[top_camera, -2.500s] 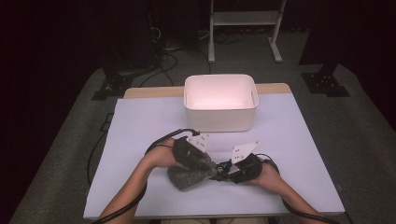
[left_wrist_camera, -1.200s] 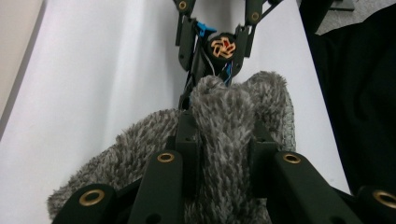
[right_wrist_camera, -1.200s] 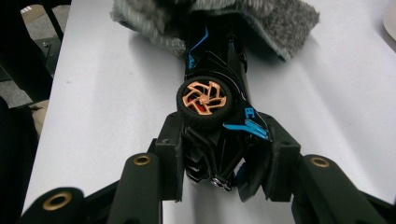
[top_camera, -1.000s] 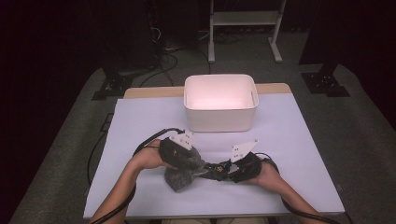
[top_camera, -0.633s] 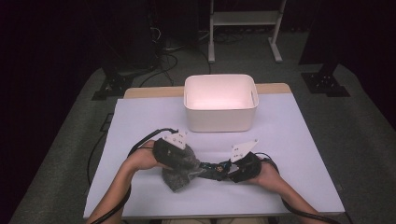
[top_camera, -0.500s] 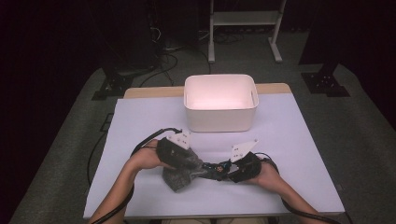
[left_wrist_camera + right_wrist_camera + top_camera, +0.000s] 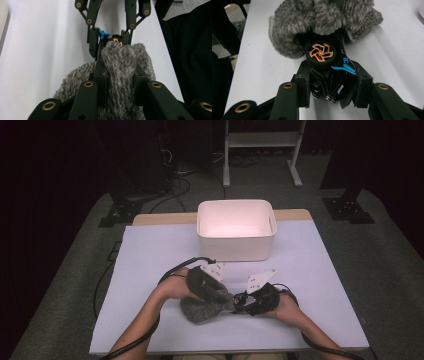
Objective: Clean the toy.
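The left tongs (image 7: pixel 222 296) are clamped on a grey fuzzy cloth (image 7: pixel 202 307); in the left gripper view a thick fold of that cloth (image 7: pixel 122 75) is bunched between the two black jaws, which press into it from both sides. The right tongs (image 7: pixel 239 302) hold a black toy car (image 7: pixel 329 72) with blue markings. In the right gripper view the car sits nose-up between the jaws, gripped at its sides, and one copper-spoked wheel (image 7: pixel 321 53) faces the camera. The car's far end is tucked under the cloth (image 7: pixel 322 22), which drapes over it and touches it.

In the left gripper view the right tongs (image 7: pixel 110 41) come in from the top and meet the cloth's far edge, where a bit of the car shows between them.

Taking the white bin (image 7: pixel 236 229) as landmark: cloth, car and both tongs lie well in front of it, on the person's side, roughly level with its middle, the cloth slightly to the left and the car slightly to the right. The two hands (image 7: pixel 175 287) approach from the near edge and face one another, almost touching at the cloth. Everything rests on a white-covered surface (image 7: pixel 150 260), and the bin stands toward its far edge.
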